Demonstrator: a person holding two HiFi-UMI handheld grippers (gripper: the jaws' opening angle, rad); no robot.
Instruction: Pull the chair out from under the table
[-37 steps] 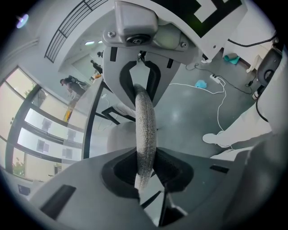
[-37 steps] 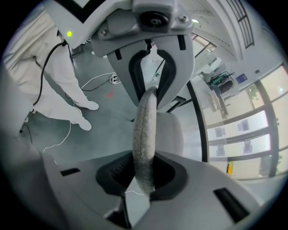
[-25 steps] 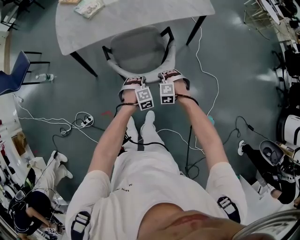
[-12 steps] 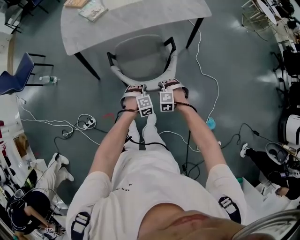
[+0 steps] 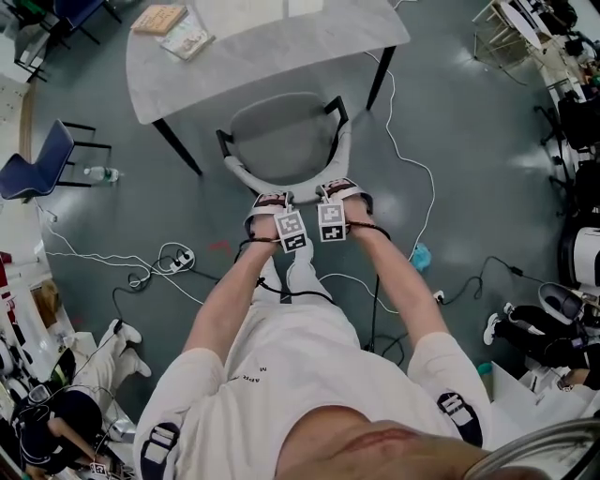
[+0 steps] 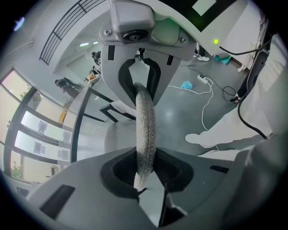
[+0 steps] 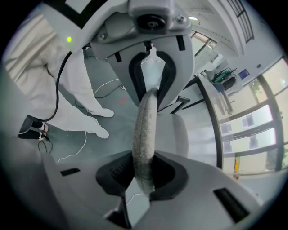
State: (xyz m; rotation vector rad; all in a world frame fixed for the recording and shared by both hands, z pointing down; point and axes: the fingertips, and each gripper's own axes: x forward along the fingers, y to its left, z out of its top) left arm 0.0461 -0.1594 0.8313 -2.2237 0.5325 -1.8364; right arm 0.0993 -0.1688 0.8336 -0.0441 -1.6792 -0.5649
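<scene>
The grey padded chair (image 5: 281, 141) stands with its seat mostly out from under the light tabletop (image 5: 272, 47). Both grippers clamp its curved backrest rim (image 5: 286, 185), side by side. My left gripper (image 5: 269, 204) is shut on the rim's left part, and the grey fabric edge (image 6: 145, 130) runs between its dark pads (image 6: 120, 170). My right gripper (image 5: 339, 195) is shut on the rim just to the right; in the right gripper view the fabric edge (image 7: 145, 130) sits between its jaws (image 7: 143, 173). Each gripper view also shows the other gripper further along the rim.
Books (image 5: 178, 28) lie on the table's far left corner. Black table legs (image 5: 178, 145) flank the chair. A blue chair (image 5: 37, 159) and a bottle (image 5: 101, 173) stand at left. Cables and a power strip (image 5: 178, 255) cross the floor around my feet. A white cable (image 5: 412, 159) runs at right.
The chair has slid out from under the table toward me, and more of its seat shows. Both grippers moved back with it, still clamped on the backrest.
</scene>
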